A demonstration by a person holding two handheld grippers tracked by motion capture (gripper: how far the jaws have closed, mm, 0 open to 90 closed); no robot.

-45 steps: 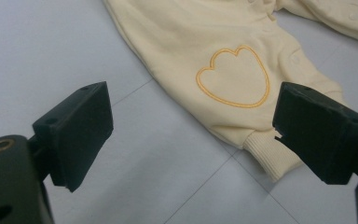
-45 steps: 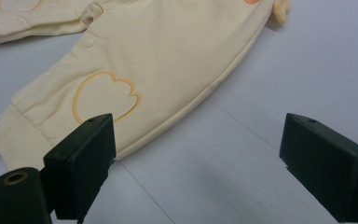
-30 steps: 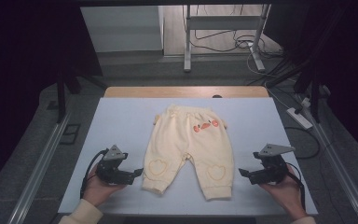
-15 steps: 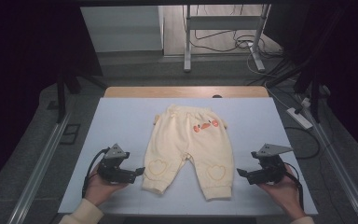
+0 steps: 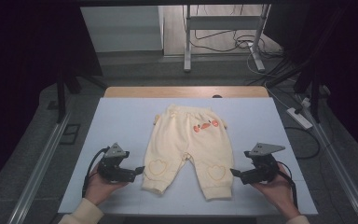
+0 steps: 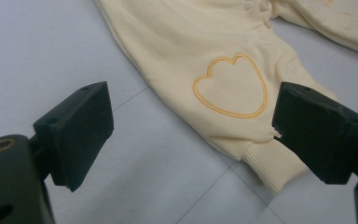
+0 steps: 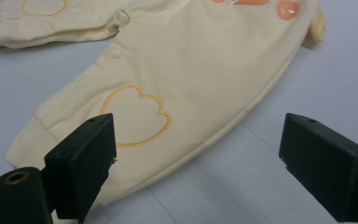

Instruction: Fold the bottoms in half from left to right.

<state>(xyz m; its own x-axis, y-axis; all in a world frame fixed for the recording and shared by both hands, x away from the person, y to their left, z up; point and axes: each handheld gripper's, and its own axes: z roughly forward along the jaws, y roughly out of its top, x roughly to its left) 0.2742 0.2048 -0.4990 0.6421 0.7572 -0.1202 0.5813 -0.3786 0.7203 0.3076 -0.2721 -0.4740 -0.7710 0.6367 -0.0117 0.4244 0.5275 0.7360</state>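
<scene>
- Lying flat on the pale blue bench (image 5: 121,121) are the small cream trousers (image 5: 186,140), waistband away from the person and the two legs pointing toward the person.
- Showing on each leg is an orange heart outline (image 6: 230,86), and near the waistband there is an orange picture (image 5: 205,126).
- Resting low at the outer side of the left leg is the left gripper (image 5: 140,170), held by the person's left hand (image 5: 100,184); its fingers (image 6: 77,133) are standing wide apart and are holding nothing, with the ribbed cuff (image 6: 272,163) just beside one of them.
- Resting near the outer side of the other leg is the right gripper (image 5: 235,173), held by the right hand (image 5: 275,186); its fingers (image 7: 81,163) are also standing wide apart and empty, and the cloth is lying between them in the right gripper view.
- Judging the progress, the work is only at its beginning: the trousers are looking spread out and smooth, no fold is made, and neither gripper is pinching cloth yet.
- What is left, I think, is to close on a cuff or a side edge and then to fold or move the garment.
- Comparing with the earlier high views, the trousers are lying in the same place and shape, and both grippers are staying almost where they were; the right one is perhaps a little closer to the leg, but I cannot be sure.
</scene>
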